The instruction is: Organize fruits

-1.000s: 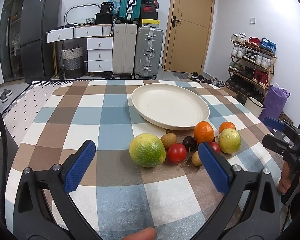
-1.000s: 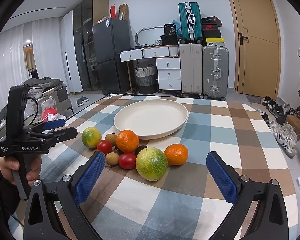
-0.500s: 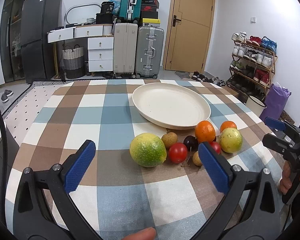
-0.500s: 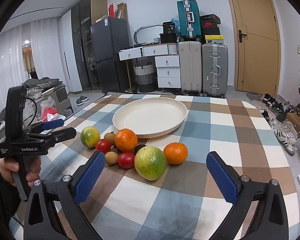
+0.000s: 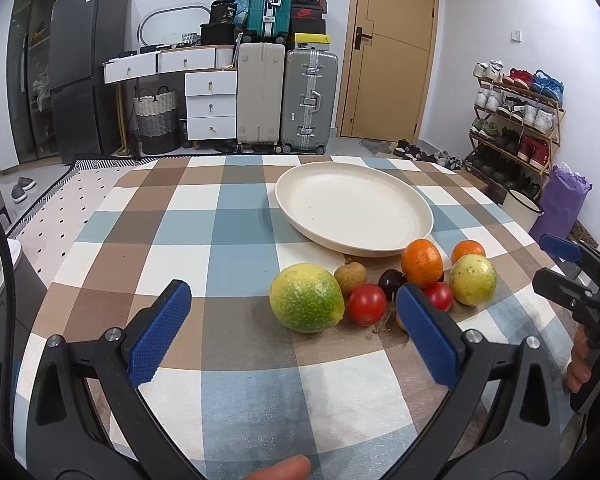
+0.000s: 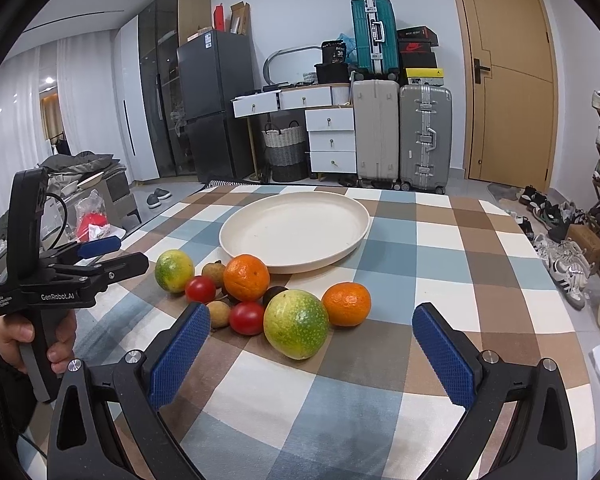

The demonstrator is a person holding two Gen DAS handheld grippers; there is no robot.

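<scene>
A pile of fruit lies on the checked tablecloth in front of an empty cream plate, which also shows in the right wrist view. In the left wrist view a big green-yellow citrus lies nearest, with a red tomato, a large orange, a small orange and a yellow-green fruit. In the right wrist view a green-yellow fruit lies between my fingers' line, beside a small orange. My left gripper and right gripper are both open and empty, short of the fruit.
The table's right edge drops to a shoe rack and a purple bag. Suitcases, drawers and a fridge stand behind the table. The left gripper's body shows at the left of the right wrist view.
Both grippers have drifted slightly toward the fruit; the plate and fruit sit a little lower and nearer in both views. Both stay open. No fruit has moved.
</scene>
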